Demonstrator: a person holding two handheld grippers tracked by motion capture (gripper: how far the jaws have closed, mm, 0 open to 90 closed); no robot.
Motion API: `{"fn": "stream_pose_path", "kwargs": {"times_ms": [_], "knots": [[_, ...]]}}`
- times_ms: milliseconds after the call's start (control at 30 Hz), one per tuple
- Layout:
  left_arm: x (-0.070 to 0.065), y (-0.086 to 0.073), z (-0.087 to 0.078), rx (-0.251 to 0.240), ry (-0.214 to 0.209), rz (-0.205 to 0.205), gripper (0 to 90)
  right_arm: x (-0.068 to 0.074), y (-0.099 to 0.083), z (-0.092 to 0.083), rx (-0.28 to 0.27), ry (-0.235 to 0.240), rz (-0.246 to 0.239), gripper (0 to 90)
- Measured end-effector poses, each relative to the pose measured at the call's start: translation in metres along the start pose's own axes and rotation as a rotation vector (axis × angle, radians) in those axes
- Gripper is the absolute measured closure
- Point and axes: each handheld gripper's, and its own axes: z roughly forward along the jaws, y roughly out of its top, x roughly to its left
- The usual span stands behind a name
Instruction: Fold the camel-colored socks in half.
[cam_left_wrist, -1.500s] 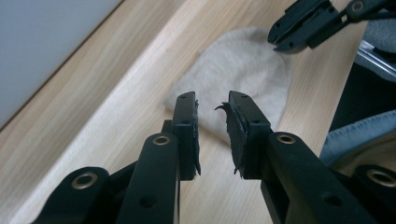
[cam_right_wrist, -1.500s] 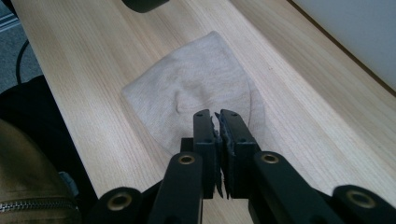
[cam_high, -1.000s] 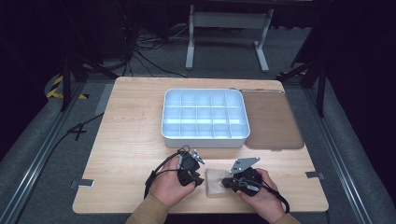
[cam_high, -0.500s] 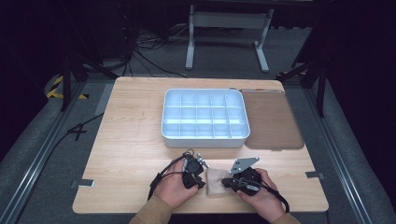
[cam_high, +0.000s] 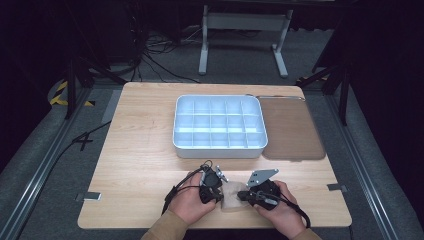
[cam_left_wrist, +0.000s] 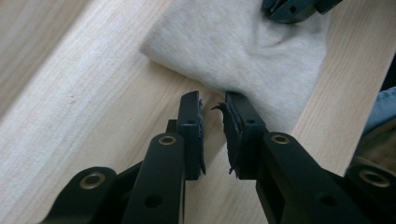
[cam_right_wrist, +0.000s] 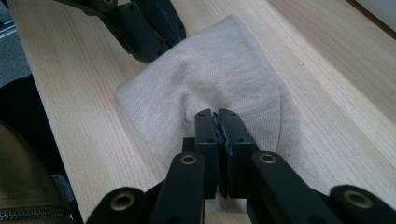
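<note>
High view: a person works two claws at the near edge of the bench (cam_high: 150, 150), the left claw (cam_high: 216, 192) and the right claw (cam_high: 242, 195) meeting over a small beige cloth (cam_high: 231, 198) that lies flat between the hands. A white tray (cam_high: 218, 150) of empty compartments stands well apart toward the middle, with a brown mat (cam_high: 292, 130) touching its right side.

Left claw view: the left claw (cam_left_wrist: 214, 109) has just been closing, yet a narrow gap is left between its jaws. The tips sit at the near edge of the cloth (cam_left_wrist: 243, 46), one of them just over the hem, and no fabric is caught between the pads. The other claw's tip (cam_left_wrist: 294, 7) holds the far corner.

Right claw view: the right claw (cam_right_wrist: 217, 122) is pressed together, pinching a raised pucker of the cloth (cam_right_wrist: 215, 79). The left claw (cam_right_wrist: 144, 28) shows at the cloth's far edge.

The step in hand looks like taking a second hold for a fold or lift. Done well, the left tips would slide under the hem before closing, so they catch one layer rather than scrape the bench, while the right grip keeps the fabric from dragging.
</note>
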Motion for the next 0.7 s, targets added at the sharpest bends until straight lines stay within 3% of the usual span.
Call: {"fn": "stream_pose_path", "kwargs": {"times_ms": [200,333,700], "knots": [[0.002,0.001,0.001,-0.016,0.012,-0.005,74.2,0.000,-0.001,0.000,-0.008,-0.004,0.001,87.0],[0.000,0.003,0.002,-0.014,0.015,0.015,75.0,0.000,-0.002,0.000,-0.010,-0.006,0.003,87.0],[-0.011,0.010,-0.007,-0.135,0.000,0.095,74.8,0.003,-0.001,0.000,-0.008,-0.019,-0.009,86.8]]}}
